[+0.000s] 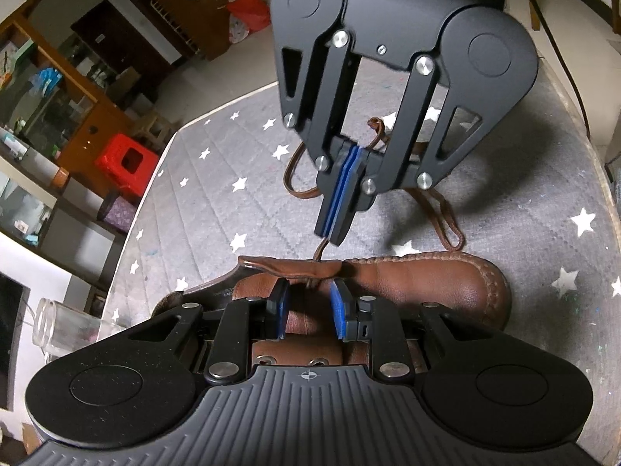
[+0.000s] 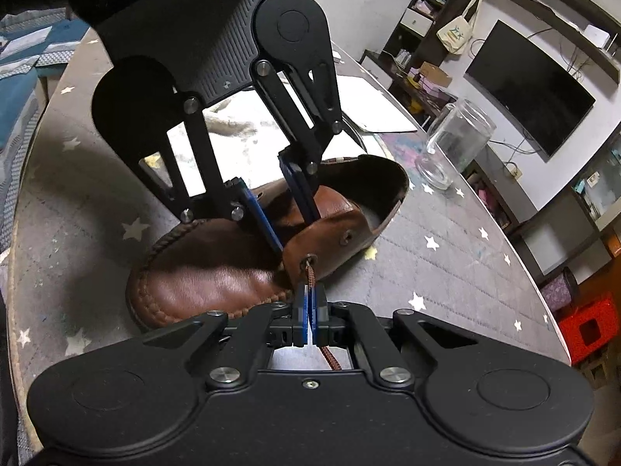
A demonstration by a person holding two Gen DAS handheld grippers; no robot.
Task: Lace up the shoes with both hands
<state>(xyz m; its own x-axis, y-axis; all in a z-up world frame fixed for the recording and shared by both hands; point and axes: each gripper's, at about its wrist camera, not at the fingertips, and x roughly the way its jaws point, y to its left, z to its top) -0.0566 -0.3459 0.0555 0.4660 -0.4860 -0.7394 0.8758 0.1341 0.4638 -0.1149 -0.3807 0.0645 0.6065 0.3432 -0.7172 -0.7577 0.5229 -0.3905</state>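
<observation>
A brown leather moccasin (image 2: 217, 272) with whipstitched toe lies on the star-quilted counter (image 2: 446, 272). Right gripper (image 2: 309, 306) fingers pinch its braided lace (image 2: 311, 273); left gripper (image 1: 308, 305) fingers seemingly clamp the eyelet flap (image 1: 295, 270). A glass jar (image 2: 458, 136) looks empty.

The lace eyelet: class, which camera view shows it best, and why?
The right wrist view. There the eyelet faces the camera, with the lace running out of it into the shut right gripper. In the left wrist view the shoe's flap is edge-on, so the eyelet barely shows.
</observation>
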